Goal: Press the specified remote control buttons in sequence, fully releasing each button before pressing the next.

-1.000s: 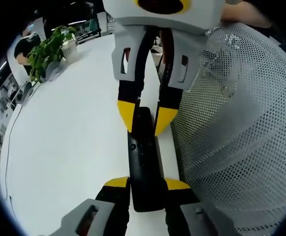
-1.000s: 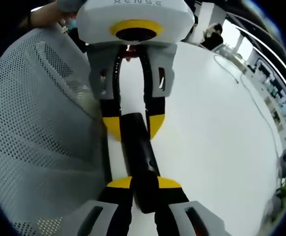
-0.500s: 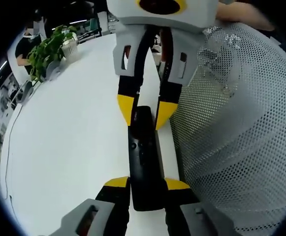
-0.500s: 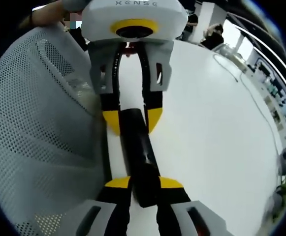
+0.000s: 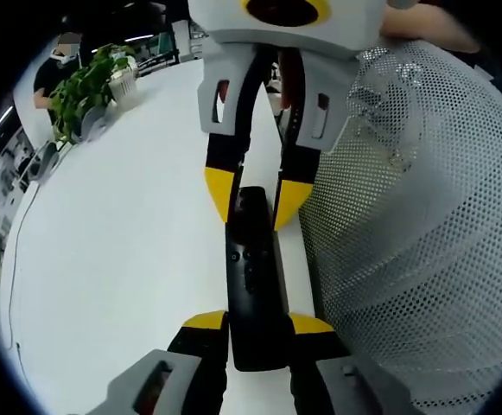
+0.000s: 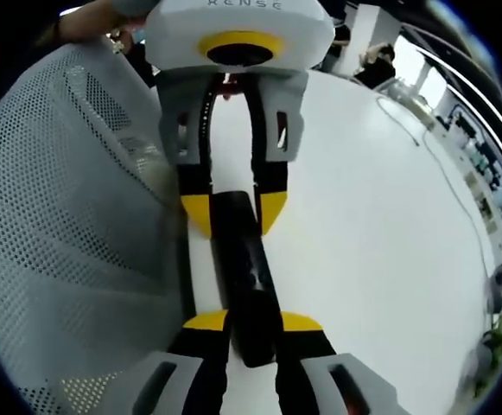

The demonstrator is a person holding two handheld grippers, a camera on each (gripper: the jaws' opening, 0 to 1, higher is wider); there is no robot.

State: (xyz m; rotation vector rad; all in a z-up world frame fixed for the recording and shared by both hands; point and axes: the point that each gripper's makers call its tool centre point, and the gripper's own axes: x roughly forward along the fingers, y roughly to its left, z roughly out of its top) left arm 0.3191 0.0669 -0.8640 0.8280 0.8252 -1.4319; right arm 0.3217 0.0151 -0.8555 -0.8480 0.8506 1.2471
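Two grippers on one remote control (image 5: 252, 285), one at each end. Remote is long, black, lying flat on white table (image 5: 121, 242), close along the edge where a white mesh basket (image 5: 415, 225) stands just beside it. Small buttons show on its top face in left gripper view; too small to tell which is which.

Progress: can't tell from these views whether any button is pressed yet. No jaw tip sits on a button; both pairs straddle the body's sides. Looks like a hold/steady phase, w/ presses still to do, judged only.

Left gripper (image 5: 258, 324): yellow-tipped jaws closed onto near end of remote, body between them. Right gripper (image 5: 257, 197) comes in from opposite end, pointing back at left one, tips flanking far end.

Right gripper view: same layout mirrored. Right gripper (image 6: 249, 322) clamped on its end of remote (image 6: 244, 277), left gripper (image 6: 233, 214) at other end, basket (image 6: 69, 225) alongside.

Both held low, nearly level w/ table, aimed along remote's long axis.

Potted plant (image 5: 91, 86) at far table corner.
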